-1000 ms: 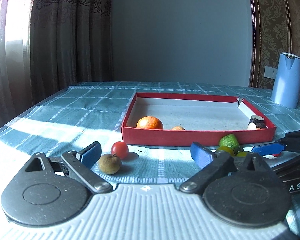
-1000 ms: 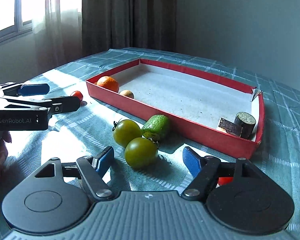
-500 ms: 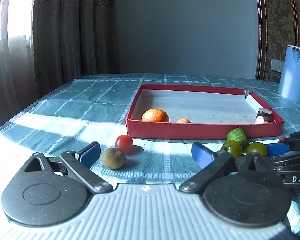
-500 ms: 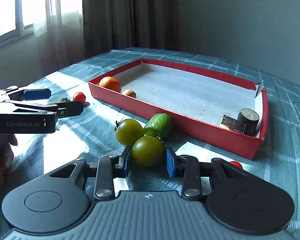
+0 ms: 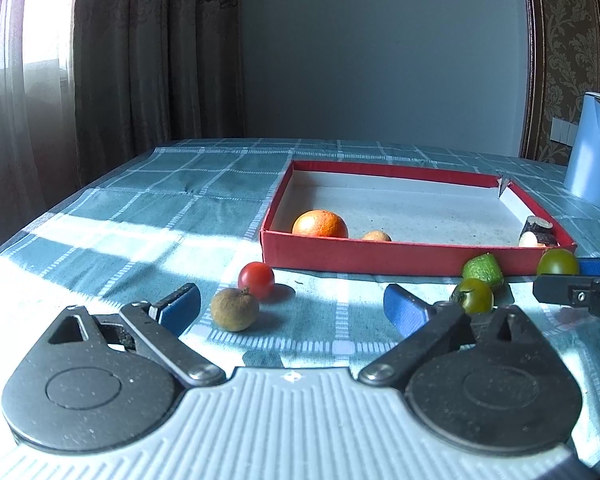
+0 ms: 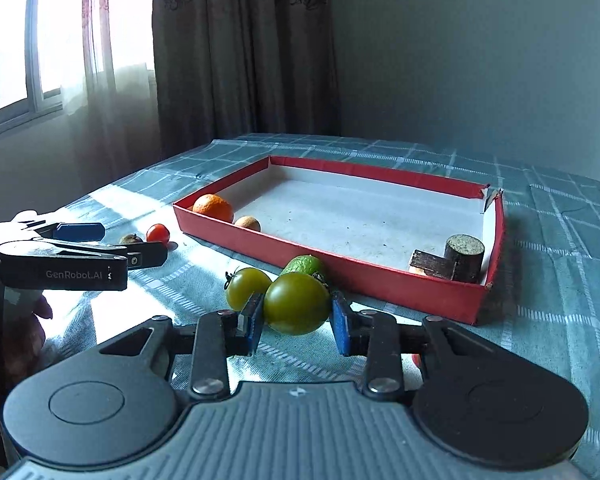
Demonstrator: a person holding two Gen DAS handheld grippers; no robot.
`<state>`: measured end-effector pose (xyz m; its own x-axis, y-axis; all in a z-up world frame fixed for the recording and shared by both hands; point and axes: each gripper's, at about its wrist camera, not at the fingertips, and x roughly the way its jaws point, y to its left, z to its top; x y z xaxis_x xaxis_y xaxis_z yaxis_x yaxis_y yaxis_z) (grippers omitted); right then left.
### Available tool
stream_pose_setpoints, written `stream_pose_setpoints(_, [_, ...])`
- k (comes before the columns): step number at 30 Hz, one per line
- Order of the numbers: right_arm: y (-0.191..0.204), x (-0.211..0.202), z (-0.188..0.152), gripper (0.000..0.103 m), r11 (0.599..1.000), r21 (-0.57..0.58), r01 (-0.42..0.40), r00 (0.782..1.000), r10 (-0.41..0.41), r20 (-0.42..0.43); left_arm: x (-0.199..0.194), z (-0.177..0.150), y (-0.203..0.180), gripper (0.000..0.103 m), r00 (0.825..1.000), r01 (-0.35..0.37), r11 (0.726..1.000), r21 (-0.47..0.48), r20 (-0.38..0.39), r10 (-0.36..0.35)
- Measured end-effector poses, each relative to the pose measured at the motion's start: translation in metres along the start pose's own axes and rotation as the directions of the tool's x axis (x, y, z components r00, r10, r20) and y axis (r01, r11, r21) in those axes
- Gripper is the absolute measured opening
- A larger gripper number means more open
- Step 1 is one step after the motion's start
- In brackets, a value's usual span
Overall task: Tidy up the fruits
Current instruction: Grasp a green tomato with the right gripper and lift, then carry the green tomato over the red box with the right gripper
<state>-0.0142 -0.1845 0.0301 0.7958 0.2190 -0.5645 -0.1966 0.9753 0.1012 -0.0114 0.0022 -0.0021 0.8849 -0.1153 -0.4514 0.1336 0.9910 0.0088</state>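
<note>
My right gripper (image 6: 297, 316) is shut on a green tomato (image 6: 298, 303) and holds it above the cloth, in front of the red box (image 6: 340, 268). A second green tomato (image 6: 246, 287) and a green avocado-like fruit (image 6: 305, 265) lie before the box. My left gripper (image 5: 292, 306) is open and empty. A brown kiwi-like fruit (image 5: 235, 309) lies between its fingers and a red cherry tomato (image 5: 256, 274) just beyond. The box (image 5: 380, 256) holds an orange (image 5: 320, 223), a small tan fruit (image 5: 376, 236) and brown wood-like pieces (image 6: 454, 260).
A blue kettle (image 5: 594, 148) stands at the far right of the table. A checked teal cloth (image 5: 180, 184) covers the table. Curtains and a window are to the left. Part of a small red fruit (image 6: 416, 360) shows under my right gripper.
My right gripper closed on the green tomato and lifted it off the cloth. My left gripper rose slightly and stayed open.
</note>
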Motion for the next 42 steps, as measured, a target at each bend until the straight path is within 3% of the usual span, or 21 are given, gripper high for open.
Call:
stream_pose_setpoints(8, [-0.023,-0.021,0.040,0.034,0.997,0.023,0.067,0.991,-0.070,0.111,0.000,0.000,-0.001,0.098,1.000,-0.007,1.000,0.006,-0.003,0.007])
stream_pose_setpoints(13, [-0.039,-0.013,0.063,0.034,0.993,0.041,0.110,0.984,-0.114,0.134,0.000,0.000,-0.001,0.098,1.000,-0.006,1.000,0.004,-0.004,0.006])
stream_pose_setpoints(26, [-0.069,0.024,0.083,0.034,0.983,0.103,0.150,0.980,-0.162,0.113,0.000,0.000,0.000,0.098,1.000,0.001,1.000,-0.002,0.000,-0.001])
stream_pose_setpoints(42, [-0.071,0.074,0.054,0.034,0.984,0.051,0.168,0.985,-0.167,-0.033,0.003,-0.001,-0.005,0.098,0.999,-0.027,0.999,0.028,-0.018,0.027])
